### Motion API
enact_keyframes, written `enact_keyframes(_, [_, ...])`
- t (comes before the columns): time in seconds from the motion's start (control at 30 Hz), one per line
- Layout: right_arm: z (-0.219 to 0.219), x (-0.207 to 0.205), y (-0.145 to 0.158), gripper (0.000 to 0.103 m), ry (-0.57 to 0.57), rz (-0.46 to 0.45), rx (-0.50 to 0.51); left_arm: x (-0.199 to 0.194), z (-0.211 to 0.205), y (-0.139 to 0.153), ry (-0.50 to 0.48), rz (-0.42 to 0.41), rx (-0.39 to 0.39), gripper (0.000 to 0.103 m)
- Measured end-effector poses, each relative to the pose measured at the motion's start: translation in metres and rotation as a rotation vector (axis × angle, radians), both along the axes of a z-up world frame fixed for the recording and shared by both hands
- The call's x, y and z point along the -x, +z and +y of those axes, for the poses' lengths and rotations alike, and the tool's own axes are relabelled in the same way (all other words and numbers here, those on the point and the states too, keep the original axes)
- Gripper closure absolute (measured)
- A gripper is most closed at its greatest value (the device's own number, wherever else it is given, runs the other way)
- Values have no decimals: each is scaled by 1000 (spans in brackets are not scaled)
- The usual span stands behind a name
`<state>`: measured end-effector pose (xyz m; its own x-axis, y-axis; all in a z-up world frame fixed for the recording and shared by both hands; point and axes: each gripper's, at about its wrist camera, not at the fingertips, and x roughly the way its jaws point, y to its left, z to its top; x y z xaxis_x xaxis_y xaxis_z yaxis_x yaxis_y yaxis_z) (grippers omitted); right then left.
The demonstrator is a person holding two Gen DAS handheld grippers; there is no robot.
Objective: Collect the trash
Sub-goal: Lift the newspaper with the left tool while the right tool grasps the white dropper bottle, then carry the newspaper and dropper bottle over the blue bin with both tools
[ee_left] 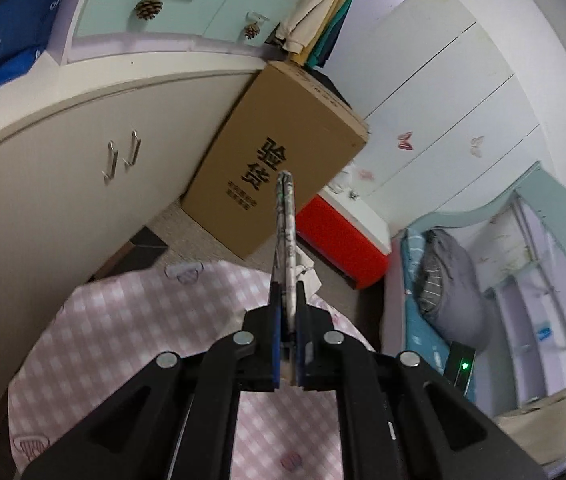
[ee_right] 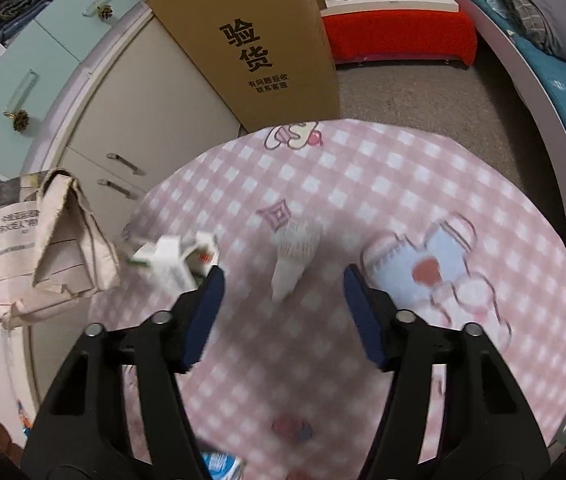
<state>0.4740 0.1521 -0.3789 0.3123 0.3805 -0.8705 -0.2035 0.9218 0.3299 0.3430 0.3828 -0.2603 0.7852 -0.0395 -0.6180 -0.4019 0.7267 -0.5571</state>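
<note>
The tablecloth [ee_right: 363, 184] is soft matt cloth in a pink-and-white check with printed cartoon figures. The paper bag [ee_right: 63, 240] is thin, creased, matt beige paper, torn along its edges. The crumpled tissue [ee_right: 295, 248] looks soft and fibrous. The small carton [ee_right: 175, 260] is smooth printed white card. The cardboard box [ee_right: 259, 40] is plain brown, matt, with black print. The right gripper [ee_right: 283, 280] is matt black plastic with dark blue rubbery pads [ee_right: 207, 312] and shiny metal pins. The left gripper [ee_left: 287, 312] has the same finish. The cabinet doors [ee_left: 63, 184] are smooth, slightly glossy cream with bright metal handles [ee_left: 123, 156].
</note>
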Motion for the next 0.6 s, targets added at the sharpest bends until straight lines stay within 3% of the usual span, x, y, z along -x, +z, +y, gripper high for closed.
enact_keyframes(0.27, [11,-28,-31,78,32,58,25,-17,-10,-7,4,37,-59,98])
enact_keyframes(0.4, [3,-20,-20,78,52,36,6,-16,-21,3,-28,21,-75,98])
enact_keyframes(0.6, [-33,17,28,78,2,-20,-49,-4,-54,34,-112,-29,-82,98])
